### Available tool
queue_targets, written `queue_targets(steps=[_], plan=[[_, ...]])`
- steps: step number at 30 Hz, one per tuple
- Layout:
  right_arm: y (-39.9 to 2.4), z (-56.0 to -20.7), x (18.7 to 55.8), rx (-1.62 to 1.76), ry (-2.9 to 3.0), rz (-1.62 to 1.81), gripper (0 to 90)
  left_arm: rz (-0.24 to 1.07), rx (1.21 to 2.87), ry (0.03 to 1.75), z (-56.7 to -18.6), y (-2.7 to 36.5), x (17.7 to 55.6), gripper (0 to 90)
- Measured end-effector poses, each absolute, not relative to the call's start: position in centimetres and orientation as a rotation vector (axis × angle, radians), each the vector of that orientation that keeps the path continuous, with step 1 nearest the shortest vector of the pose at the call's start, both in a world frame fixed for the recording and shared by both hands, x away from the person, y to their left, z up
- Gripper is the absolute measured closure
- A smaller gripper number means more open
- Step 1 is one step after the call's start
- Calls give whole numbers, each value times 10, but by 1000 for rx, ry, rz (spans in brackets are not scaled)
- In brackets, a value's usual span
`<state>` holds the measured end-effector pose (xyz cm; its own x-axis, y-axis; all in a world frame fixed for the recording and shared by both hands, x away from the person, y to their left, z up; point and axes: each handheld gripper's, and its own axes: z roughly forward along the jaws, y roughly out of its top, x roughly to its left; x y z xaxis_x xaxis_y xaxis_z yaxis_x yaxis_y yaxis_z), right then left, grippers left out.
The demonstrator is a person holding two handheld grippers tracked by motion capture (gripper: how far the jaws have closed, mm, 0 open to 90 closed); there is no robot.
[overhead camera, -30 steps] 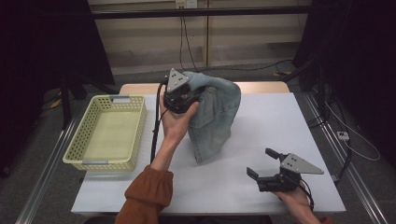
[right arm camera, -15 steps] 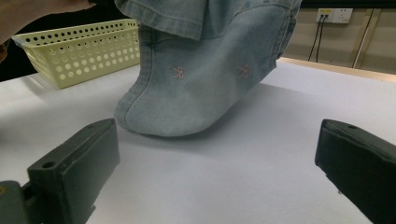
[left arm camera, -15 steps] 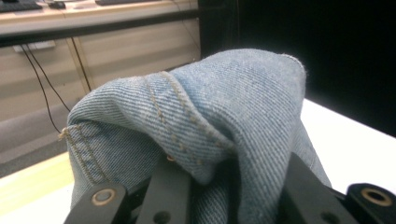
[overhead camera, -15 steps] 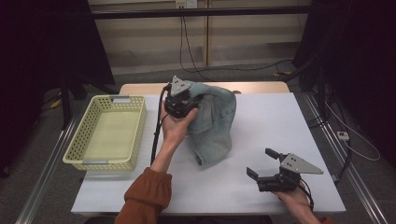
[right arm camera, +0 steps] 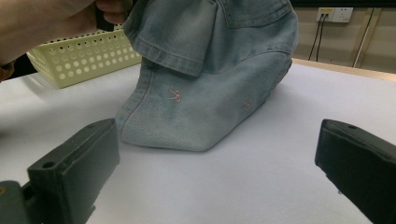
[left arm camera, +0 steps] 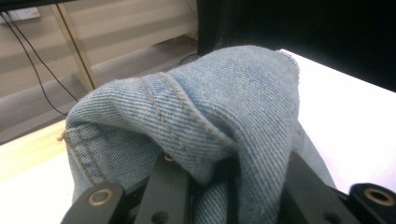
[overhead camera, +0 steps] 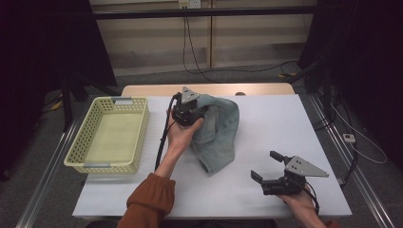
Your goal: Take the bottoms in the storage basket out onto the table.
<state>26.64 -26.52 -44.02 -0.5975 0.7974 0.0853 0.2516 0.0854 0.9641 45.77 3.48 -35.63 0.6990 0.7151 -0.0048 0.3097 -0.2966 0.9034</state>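
Your left gripper (overhead camera: pixel 188 113), clamped on the denim garment (overhead camera: pixel 216 133), has lowered it until its hem rests mid-table, at one o'clock from your idle, wide-open right gripper (overhead camera: pixel 272 174).

Lab: dark curtains (overhead camera: pixel 43 57), rig table (overhead camera: pixel 266 123), cables (overhead camera: pixel 199 57)

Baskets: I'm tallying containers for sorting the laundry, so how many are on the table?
1. A pale yellow perforated plastic basket sits at the table's left edge in the high view, left of the denim garment. Its corner also shows in the right gripper view.
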Motion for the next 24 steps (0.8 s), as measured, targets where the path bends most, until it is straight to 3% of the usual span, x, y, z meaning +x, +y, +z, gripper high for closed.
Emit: queue_targets(steps=[24], plan=[[-265,-440,266,1033,1903,1533,0,422,2036,819,-403,25,464,709]])
